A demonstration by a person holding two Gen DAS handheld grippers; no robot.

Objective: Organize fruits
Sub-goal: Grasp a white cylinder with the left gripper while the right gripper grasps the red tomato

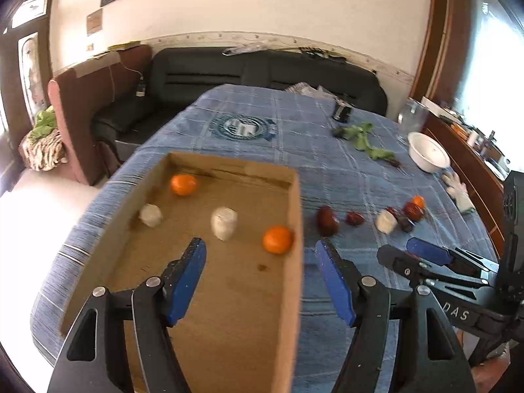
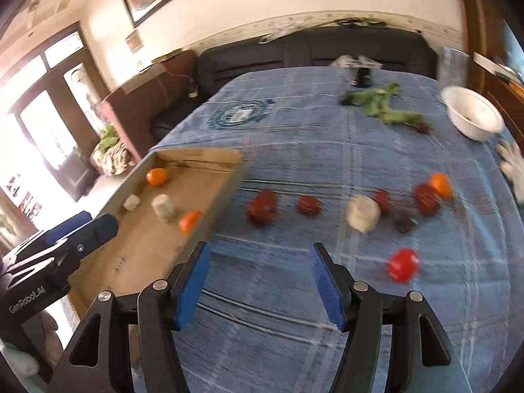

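While both grippers hang above the blue checked cloth, neither holds anything. In the left wrist view the left gripper [image 1: 262, 255] has its blue fingers [image 1: 188, 281] spread wide, straddling the right wall of the cardboard box [image 1: 296, 262] — one finger over the box floor, the other over bare cloth. The right gripper [image 2: 258, 262] also stands wide apart in its own view, over a bare stretch of cloth at the lower middle of the frame.

Inside the box lie two oranges, one near the far wall [image 1: 183, 184] and one against the right wall [image 1: 277, 239], with two pale lumps [image 1: 224, 222] between them; the near half of the box floor is bare.

To the right of the box, in the right wrist view, loose fruit runs in a rough row across the middle of the frame: a dark red fruit [image 2: 262, 207] nearest the box wall, a smaller red one [image 2: 308, 205], a pale lump [image 2: 363, 213], then a tight cluster of red and dark pieces ending with an orange [image 2: 441, 184]. A bright red fruit [image 2: 403, 264] sits apart, closer to the camera at lower right — the nearest item to the right fingers.

A white bowl [image 2: 471, 116] rests near the surface's right edge at upper right, leafy greens [image 2: 383, 104] to its left. The cloth's left edge drops off just beyond the box.
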